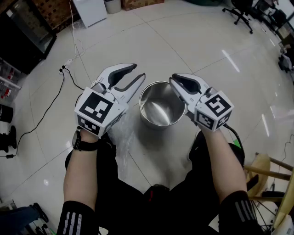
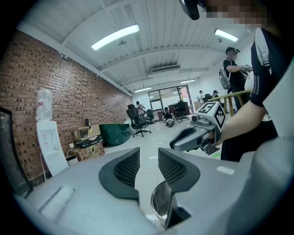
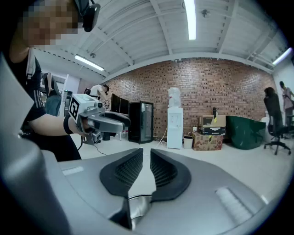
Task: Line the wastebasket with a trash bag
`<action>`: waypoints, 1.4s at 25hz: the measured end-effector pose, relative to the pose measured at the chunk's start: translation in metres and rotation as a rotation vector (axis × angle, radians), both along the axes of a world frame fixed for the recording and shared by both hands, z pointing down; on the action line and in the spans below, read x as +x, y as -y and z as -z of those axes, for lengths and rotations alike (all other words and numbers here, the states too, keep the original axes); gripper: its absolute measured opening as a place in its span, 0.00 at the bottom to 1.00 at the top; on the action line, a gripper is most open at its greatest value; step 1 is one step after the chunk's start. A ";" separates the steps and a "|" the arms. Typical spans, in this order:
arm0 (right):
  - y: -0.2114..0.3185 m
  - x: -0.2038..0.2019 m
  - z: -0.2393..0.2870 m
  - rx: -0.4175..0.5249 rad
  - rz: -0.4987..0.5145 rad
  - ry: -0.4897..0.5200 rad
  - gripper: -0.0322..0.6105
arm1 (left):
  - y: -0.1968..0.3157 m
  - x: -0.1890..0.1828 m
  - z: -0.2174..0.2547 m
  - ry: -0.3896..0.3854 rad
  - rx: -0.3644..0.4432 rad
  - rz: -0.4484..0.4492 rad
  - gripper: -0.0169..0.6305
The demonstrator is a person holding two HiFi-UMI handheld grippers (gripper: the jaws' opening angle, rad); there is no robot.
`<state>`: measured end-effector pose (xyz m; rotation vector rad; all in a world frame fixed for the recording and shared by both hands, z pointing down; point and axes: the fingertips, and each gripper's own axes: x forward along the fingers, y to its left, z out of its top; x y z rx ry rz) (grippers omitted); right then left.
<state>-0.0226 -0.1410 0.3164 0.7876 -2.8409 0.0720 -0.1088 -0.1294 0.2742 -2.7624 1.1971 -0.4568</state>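
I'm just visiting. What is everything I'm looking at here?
wastebasket: one, steel, on floor between the grippers, unlined
bag: one, clear, crumpled on floor left of wastebasket
cable: one, black, floor at left
office chair: one, black, far right
water dispenser: one, white, by brick wall
cabinet: one, black, left of dispenser
boxes: several, brown, right of dispenser
left gripper: one, white, jaws apart, empty
right gripper: one, white, jaws slightly apart, empty
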 end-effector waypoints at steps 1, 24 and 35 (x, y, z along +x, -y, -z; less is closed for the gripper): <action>-0.003 -0.009 -0.005 -0.002 0.019 -0.016 0.15 | 0.000 -0.002 0.001 -0.004 0.004 -0.003 0.21; -0.156 -0.214 -0.282 -0.260 0.579 -0.514 0.37 | -0.016 -0.093 0.014 -0.076 0.007 0.101 0.21; -0.196 -0.246 -0.410 -0.384 0.619 -0.723 0.41 | -0.016 -0.104 0.014 -0.085 0.004 0.090 0.21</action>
